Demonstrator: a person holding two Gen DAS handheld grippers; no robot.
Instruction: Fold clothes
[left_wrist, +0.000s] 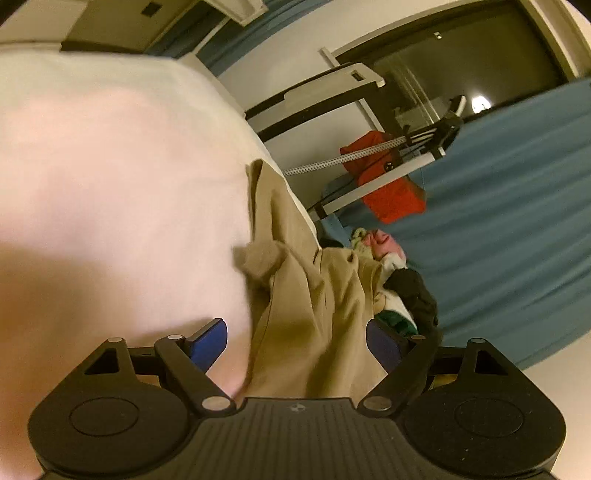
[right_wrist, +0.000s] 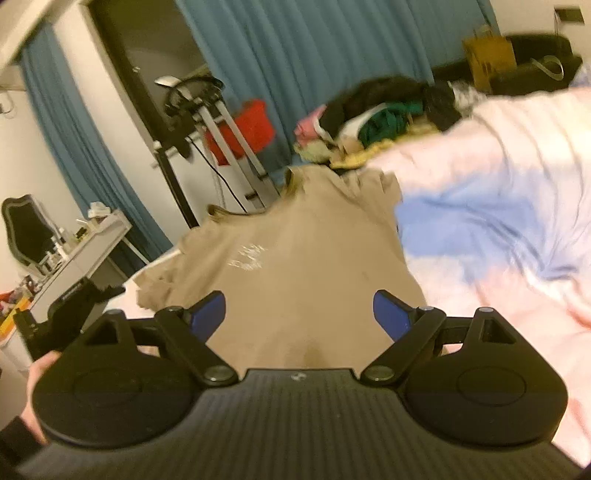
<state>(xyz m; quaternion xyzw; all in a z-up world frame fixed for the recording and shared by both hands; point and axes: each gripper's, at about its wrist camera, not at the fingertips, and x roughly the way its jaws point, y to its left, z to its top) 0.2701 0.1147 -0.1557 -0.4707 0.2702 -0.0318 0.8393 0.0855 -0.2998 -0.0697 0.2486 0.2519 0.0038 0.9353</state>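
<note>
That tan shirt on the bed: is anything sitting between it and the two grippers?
Nothing visible is. The tan shirt lies directly ahead of the open right gripper, and its fabric fills the gap of the open left gripper. The pile of clothes lies beyond the shirt.

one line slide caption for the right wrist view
Open right gripper over a tan shirt spread on pink-and-blue bedding, unfolded clothes pile behind.

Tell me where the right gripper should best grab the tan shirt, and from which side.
Probably the near edge of the tan shirt, taken from directly in front. It lies spread fairly flat on the pink bedding, and the right gripper, jaws open, already straddles that edge. The far edges are bunched against the clothes pile.
</note>
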